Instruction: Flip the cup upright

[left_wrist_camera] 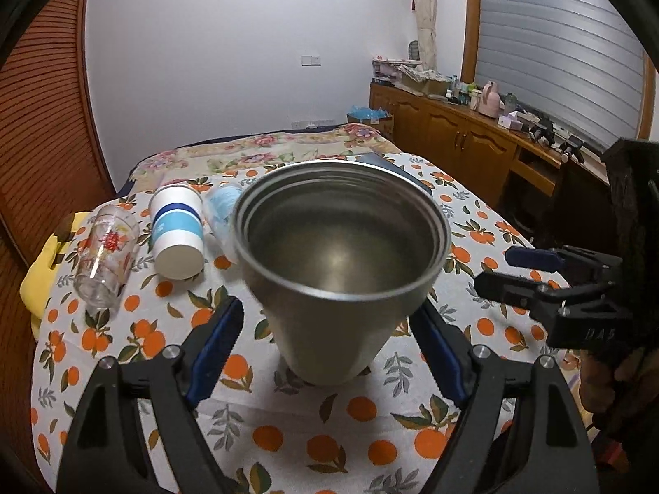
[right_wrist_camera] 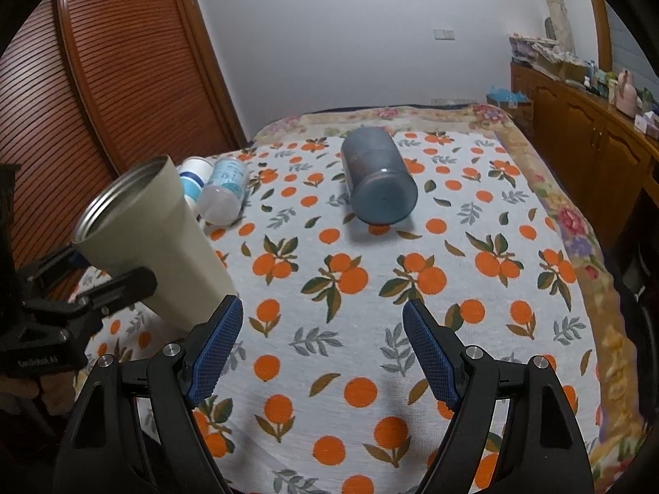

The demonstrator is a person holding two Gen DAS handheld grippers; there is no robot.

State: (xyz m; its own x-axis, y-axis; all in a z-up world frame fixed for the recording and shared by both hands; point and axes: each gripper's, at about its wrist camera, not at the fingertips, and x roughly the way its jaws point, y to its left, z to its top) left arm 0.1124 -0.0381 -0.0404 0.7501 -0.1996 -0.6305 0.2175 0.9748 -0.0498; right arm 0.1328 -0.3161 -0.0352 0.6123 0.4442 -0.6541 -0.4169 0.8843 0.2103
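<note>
A beige steel cup stands between the fingers of my left gripper, mouth up and tilted toward the camera. The blue pads sit beside its walls with small gaps, so the jaws are open around it. In the right wrist view the same cup leans at the left with its base near the cloth, and the left gripper shows beside it. My right gripper is open and empty above the orange-print cloth; it also shows in the left wrist view.
A dark blue-grey cup lies on its side mid-cloth. A clear printed glass, a white and blue paper cup and a clear blue-print cup lie at the left. A wooden cabinet stands on the right.
</note>
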